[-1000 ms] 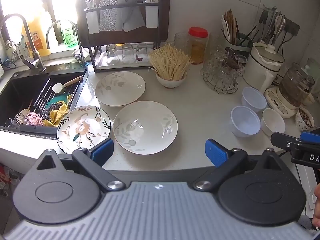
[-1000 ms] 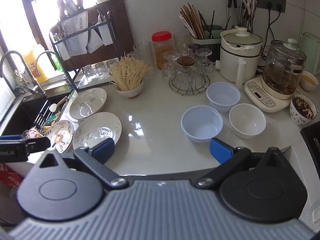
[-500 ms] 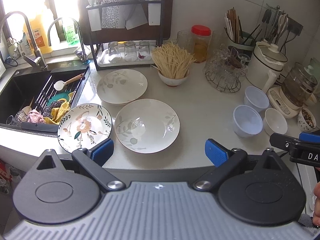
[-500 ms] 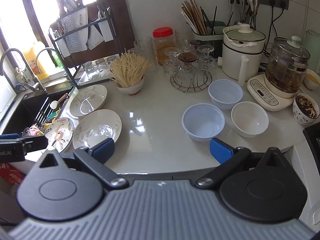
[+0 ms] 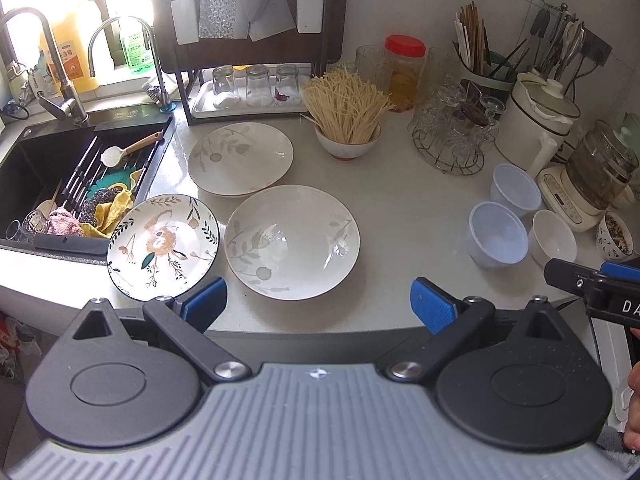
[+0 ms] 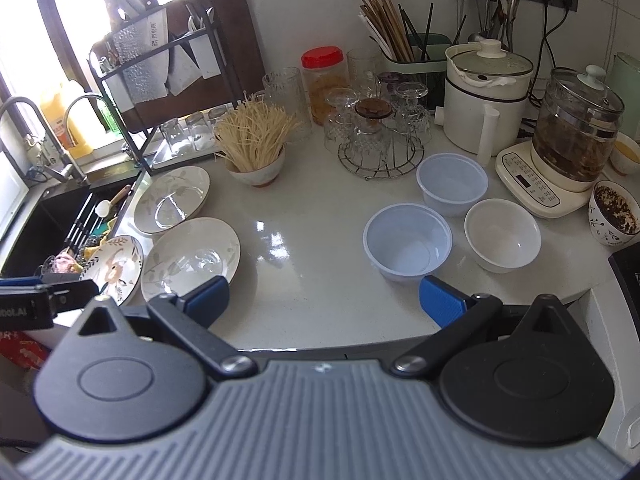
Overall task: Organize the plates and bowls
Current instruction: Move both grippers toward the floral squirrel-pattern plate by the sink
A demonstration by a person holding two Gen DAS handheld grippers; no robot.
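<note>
Three plates lie on the white counter: a flower-painted plate (image 5: pixel 163 246) by the sink, a large leaf-pattern plate (image 5: pixel 291 242) and a second leaf-pattern plate (image 5: pixel 240 158) behind it. On the right stand two pale blue plastic bowls (image 6: pixel 407 242) (image 6: pixel 452 183) and a white bowl (image 6: pixel 503 235). My left gripper (image 5: pixel 318 306) is open and empty, above the counter's front edge just before the large plate. My right gripper (image 6: pixel 323 302) is open and empty, near the front edge left of the nearer blue bowl. Each gripper shows at the edge of the other's view.
A black sink (image 5: pixel 48 168) with utensils and cloths is at the left. A bowl of dry noodles (image 5: pixel 347 136), a wire rack of glasses (image 5: pixel 450 136), a white pot (image 6: pixel 484 100), a glass kettle on its base (image 6: pixel 572 148) and a bowl of grains (image 6: pixel 614 214) crowd the back and right.
Both grippers have moved slightly closer to the counter and tilted a little. Nothing on the counter has moved and both stay open.
</note>
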